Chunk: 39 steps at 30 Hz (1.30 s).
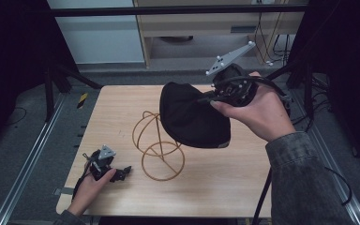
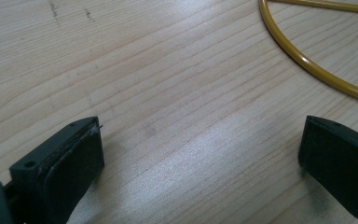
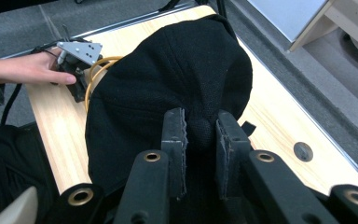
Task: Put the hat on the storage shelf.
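While the right gripper [image 3: 200, 140] pinches the black cap [image 1: 192, 117] aloft, the left gripper [image 2: 200, 154] rests wide open, empty, near the desk's [image 1: 225, 187] left front corner.

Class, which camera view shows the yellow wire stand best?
The high view: the yellow wire stand shows there almost whole, base ring and upright loops on the table, beside the black hat. The left gripper view catches one arc of its base ring; the right gripper view shows a sliver behind the hat.
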Each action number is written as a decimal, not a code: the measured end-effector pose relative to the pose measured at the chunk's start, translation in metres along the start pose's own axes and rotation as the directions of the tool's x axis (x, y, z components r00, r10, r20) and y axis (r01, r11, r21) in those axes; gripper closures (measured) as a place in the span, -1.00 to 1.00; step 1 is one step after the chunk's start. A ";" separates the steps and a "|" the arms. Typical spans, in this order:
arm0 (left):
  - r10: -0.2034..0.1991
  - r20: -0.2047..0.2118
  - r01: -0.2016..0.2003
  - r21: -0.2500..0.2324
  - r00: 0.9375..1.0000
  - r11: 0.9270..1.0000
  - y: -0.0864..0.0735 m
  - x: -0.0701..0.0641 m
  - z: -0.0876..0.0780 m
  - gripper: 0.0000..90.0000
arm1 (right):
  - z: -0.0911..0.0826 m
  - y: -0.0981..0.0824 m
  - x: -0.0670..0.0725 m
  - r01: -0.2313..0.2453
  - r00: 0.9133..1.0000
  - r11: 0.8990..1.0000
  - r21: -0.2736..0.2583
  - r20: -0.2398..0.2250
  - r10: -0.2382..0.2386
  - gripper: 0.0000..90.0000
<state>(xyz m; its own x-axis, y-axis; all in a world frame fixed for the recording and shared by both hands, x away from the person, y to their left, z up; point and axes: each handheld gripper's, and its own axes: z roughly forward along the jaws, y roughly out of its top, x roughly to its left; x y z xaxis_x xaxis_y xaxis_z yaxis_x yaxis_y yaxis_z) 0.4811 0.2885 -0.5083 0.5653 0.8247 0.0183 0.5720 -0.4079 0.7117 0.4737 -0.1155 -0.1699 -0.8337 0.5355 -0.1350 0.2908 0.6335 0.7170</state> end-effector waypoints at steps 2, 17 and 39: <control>0.001 0.000 -0.001 0.000 1.000 1.000 0.000 0.000 0.000 -1.00 | 0.001 0.002 0.000 0.000 1.000 1.000 -0.007 -0.005 0.000 0.70; 0.002 0.001 -0.002 0.004 1.000 1.000 0.000 0.000 0.000 -1.00 | 0.010 0.016 0.007 0.009 1.000 0.999 -0.031 -0.026 -0.010 0.70; 0.005 0.003 -0.005 0.005 1.000 1.000 0.000 0.000 0.000 -1.00 | 0.014 0.036 0.013 0.020 0.998 0.999 -0.033 -0.051 -0.021 0.70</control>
<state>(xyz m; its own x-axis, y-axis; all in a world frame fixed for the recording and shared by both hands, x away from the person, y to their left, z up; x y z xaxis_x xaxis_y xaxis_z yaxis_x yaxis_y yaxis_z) 0.4815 0.2887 -0.5079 0.5700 0.8214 0.0198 0.5722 -0.4141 0.7079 0.4798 -0.0774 -0.1558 -0.8627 0.4925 -0.1148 0.2587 0.6249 0.7366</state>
